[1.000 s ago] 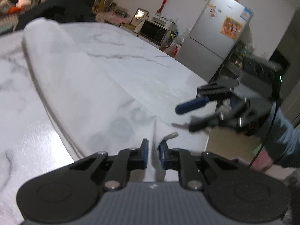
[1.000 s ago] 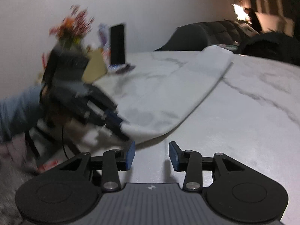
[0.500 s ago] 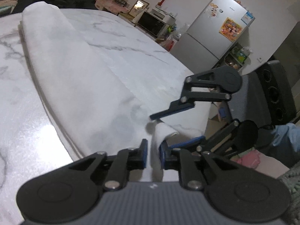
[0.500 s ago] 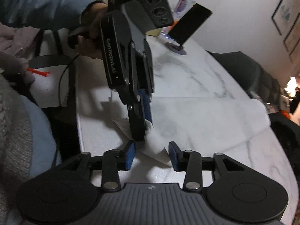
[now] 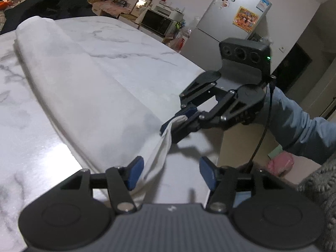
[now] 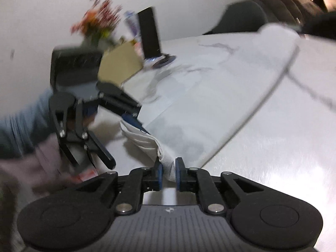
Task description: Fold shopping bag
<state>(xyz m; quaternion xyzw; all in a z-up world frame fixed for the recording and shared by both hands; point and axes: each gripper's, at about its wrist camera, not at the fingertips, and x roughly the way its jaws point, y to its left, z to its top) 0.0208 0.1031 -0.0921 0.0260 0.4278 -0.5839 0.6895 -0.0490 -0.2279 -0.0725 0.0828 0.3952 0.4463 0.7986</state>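
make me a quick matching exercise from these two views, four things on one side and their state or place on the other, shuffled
Things:
1. left gripper
2. right gripper
3. shopping bag
4. fridge

States or places:
A. shut on a bunched end of fabric
B. standing against the far wall
C. open, holding nothing
D. lying long across the marble table

Pairs: 1-C, 2-A, 3-D, 4-B

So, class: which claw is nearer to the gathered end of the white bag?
Right. The right claw is shut on the shopping bag's gathered end, touching it. The left claw is open; the cloth lies beside one pad.
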